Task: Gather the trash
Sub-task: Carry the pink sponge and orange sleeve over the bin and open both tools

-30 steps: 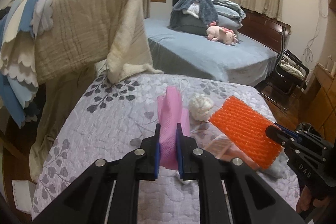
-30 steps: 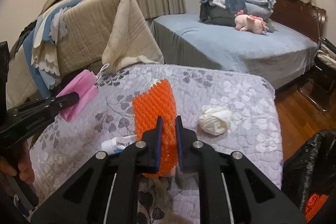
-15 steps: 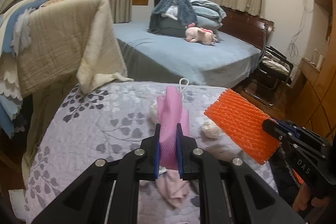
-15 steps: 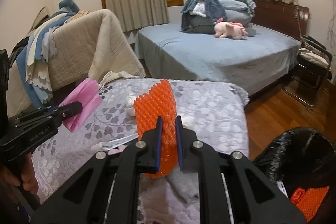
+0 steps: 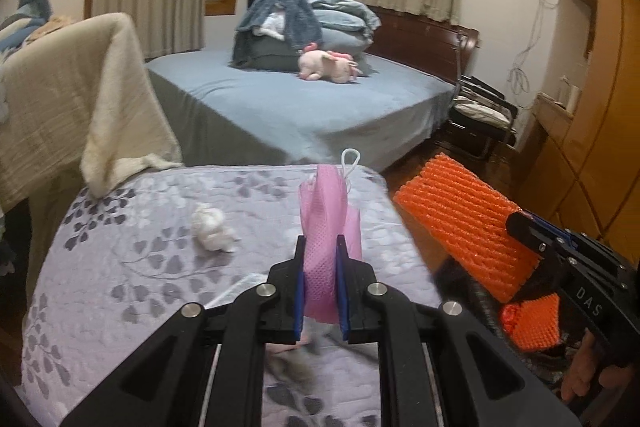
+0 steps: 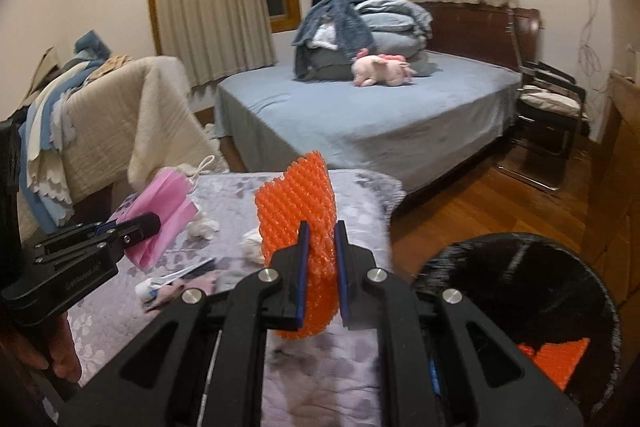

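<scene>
Left gripper (image 5: 320, 263) pinches pink mask (image 5: 326, 223); right gripper (image 6: 320, 247) pinches orange foam net (image 6: 298, 199). Carry both over black bin (image 6: 520, 275); release only above opening, one at a time.

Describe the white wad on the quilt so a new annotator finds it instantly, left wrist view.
Start at the floral quilt in the foreground, nearer than the blue bed. The white wad lies on it, left of the pink mesh held in the left gripper. It is the only crumpled white lump in the open there, free of both grippers.
</scene>
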The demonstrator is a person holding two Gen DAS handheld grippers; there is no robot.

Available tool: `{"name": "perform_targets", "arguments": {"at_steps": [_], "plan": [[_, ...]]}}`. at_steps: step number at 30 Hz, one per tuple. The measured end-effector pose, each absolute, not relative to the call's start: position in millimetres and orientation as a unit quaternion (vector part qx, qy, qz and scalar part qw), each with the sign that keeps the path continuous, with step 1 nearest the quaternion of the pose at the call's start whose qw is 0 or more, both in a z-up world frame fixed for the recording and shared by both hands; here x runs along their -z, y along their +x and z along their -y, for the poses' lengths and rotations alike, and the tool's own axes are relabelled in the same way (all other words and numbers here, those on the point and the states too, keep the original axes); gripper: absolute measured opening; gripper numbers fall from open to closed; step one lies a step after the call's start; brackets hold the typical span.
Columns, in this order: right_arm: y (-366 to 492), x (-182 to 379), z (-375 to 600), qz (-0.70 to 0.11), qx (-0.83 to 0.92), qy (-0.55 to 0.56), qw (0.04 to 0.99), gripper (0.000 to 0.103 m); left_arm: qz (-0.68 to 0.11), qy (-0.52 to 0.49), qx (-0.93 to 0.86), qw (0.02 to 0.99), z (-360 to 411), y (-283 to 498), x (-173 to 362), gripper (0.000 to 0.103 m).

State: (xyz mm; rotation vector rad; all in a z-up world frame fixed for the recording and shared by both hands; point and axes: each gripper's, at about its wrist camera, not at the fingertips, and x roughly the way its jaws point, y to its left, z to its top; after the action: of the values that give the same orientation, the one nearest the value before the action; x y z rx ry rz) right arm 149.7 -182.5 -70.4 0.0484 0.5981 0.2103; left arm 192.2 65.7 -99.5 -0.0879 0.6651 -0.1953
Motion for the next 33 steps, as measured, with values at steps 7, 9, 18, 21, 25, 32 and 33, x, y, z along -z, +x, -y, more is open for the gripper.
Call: {"name": "perform_targets", "arguments": {"at_steps": [7, 9, 18, 21, 25, 32, 33], "plan": [[132.0, 66.9, 237.2, -0.285, -0.044, 0.032, 0.957, 0.011, -0.322, -0.031, 0.152, 0.934, -9.1, 192.8, 94.8, 0.013], [126.7, 67.1, 253.0, -0.284, -0.028, 0.035, 0.958, 0.011, -0.323, -0.028, 0.166, 0.931, 4.7, 192.2, 95.0, 0.013], [104.8, 73.7, 314.6, -0.286, 0.040, 0.042, 0.957, 0.011, -0.324, -0.018, 0.232, 0.917, 72.3, 190.6, 97.0, 0.013], [97.6, 78.0, 332.3, -0.287, 0.061, 0.045, 0.955, 0.011, -0.324, -0.015, 0.251, 0.912, 92.9, 191.4, 98.0, 0.013], [92.2, 85.6, 352.1, -0.294, 0.086, 0.050, 0.951, 0.011, -0.326, -0.004, 0.276, 0.904, 122.5, 193.5, 102.3, 0.013], [86.8, 100.5, 382.9, -0.306, 0.122, 0.062, 0.942, 0.011, -0.336, 0.010, 0.307, 0.890, 164.0, 195.5, 118.6, 0.013], [86.3, 103.2, 386.7, -0.309, 0.126, 0.063, 0.941, 0.011, -0.337, 0.011, 0.309, 0.889, 168.4, 195.8, 121.1, 0.013]]}}
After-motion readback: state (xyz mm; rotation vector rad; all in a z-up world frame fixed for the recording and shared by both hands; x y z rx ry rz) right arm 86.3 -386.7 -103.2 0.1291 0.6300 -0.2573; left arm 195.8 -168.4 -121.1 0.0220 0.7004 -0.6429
